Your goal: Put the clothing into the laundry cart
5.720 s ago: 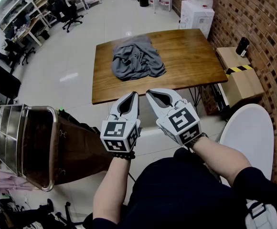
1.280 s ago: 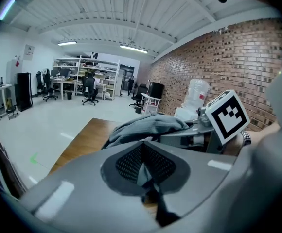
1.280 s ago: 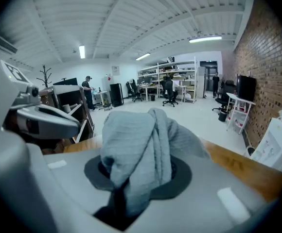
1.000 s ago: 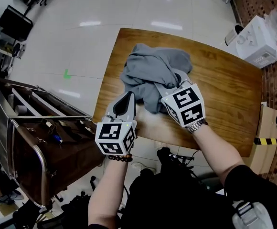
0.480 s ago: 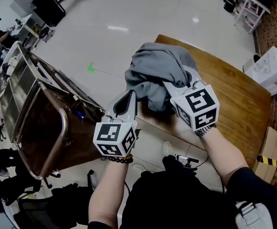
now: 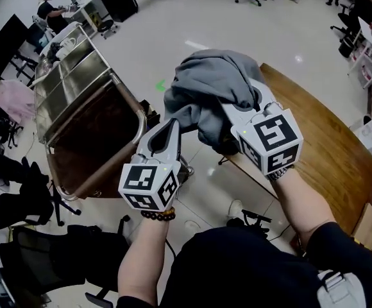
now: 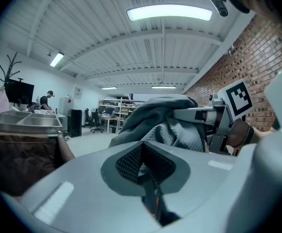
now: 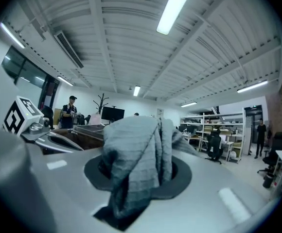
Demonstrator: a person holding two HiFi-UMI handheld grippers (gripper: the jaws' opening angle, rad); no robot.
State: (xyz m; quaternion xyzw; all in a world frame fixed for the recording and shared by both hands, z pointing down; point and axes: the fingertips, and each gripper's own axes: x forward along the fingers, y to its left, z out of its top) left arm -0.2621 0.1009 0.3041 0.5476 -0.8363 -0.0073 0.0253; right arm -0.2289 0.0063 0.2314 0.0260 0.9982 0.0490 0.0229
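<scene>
A grey garment [image 6: 208, 88] hangs bunched in the air, clear of the wooden table [image 6: 330, 153]. My right gripper [image 6: 240, 111] is shut on it, and the cloth drapes over its jaws; in the right gripper view the garment [image 8: 136, 144] fills the gap of the right gripper [image 8: 138, 178]. My left gripper [image 6: 172, 126] sits just left of the cloth, jaws together, nothing in them; the left gripper view shows the left gripper [image 7: 146, 171] with the garment [image 7: 160, 125] beyond it. The laundry cart [image 6: 138, 117], brown cloth in a metal frame, stands open at the left, below both grippers.
A person [image 6: 48, 8] sits at a desk at the far left, behind the cart. Black office chairs [image 6: 19, 204] crowd the lower left, and a pink bundle [image 6: 13, 98] lies beside them. Polished white floor [image 6: 154, 37] stretches behind.
The garment has come up off the table in my right gripper and travelled left toward the cart. The left gripper moved along beside it, still shut.
</scene>
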